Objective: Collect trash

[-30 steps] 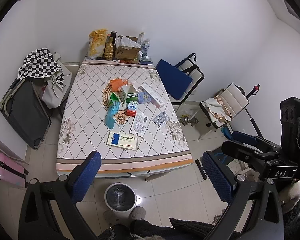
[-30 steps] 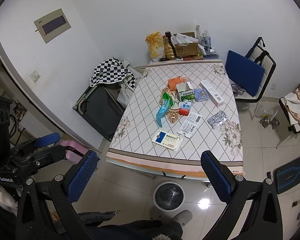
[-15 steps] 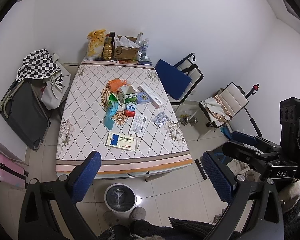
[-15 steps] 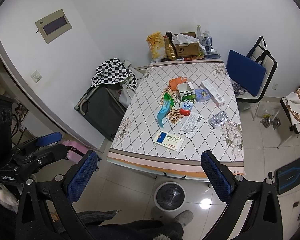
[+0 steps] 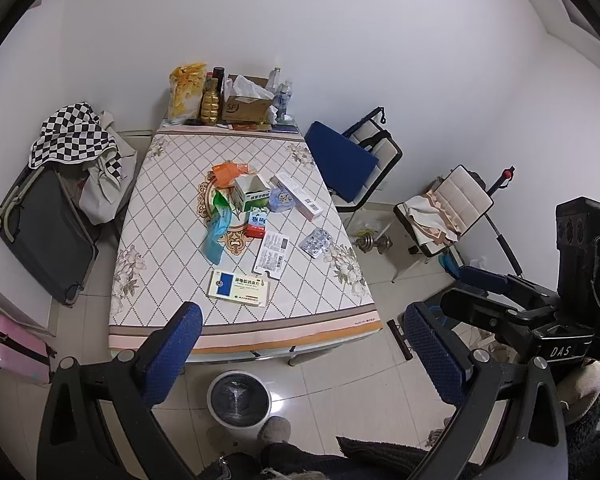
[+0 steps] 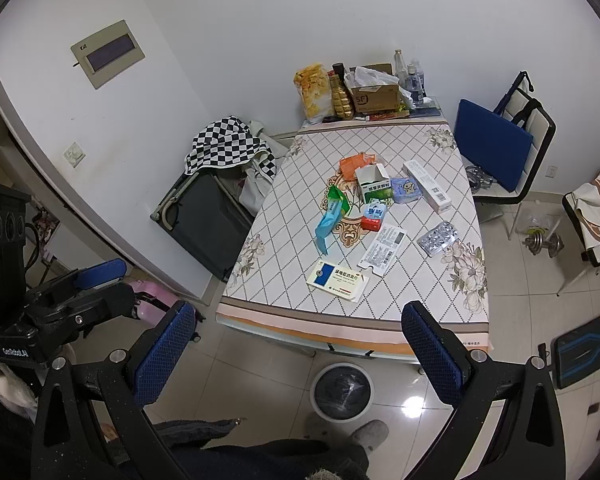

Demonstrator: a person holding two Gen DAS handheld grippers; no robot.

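Above table point(image 5: 156, 240), both grippers slightly farther back

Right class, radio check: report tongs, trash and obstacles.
Left tongs open, empty. Right tongs open, empty. Trash untouched on table; bin on floor below near edge. Nothing in the way.

A checkered cloth point(image 5: 74, 134) lies on a dark suitcase point(image 5: 46, 232) left of the counter point(image 5: 172, 216). A blue-cushioned chair point(image 5: 350, 164) stands at its right side. A dumbbell point(image 6: 542, 243) rests on the floor.
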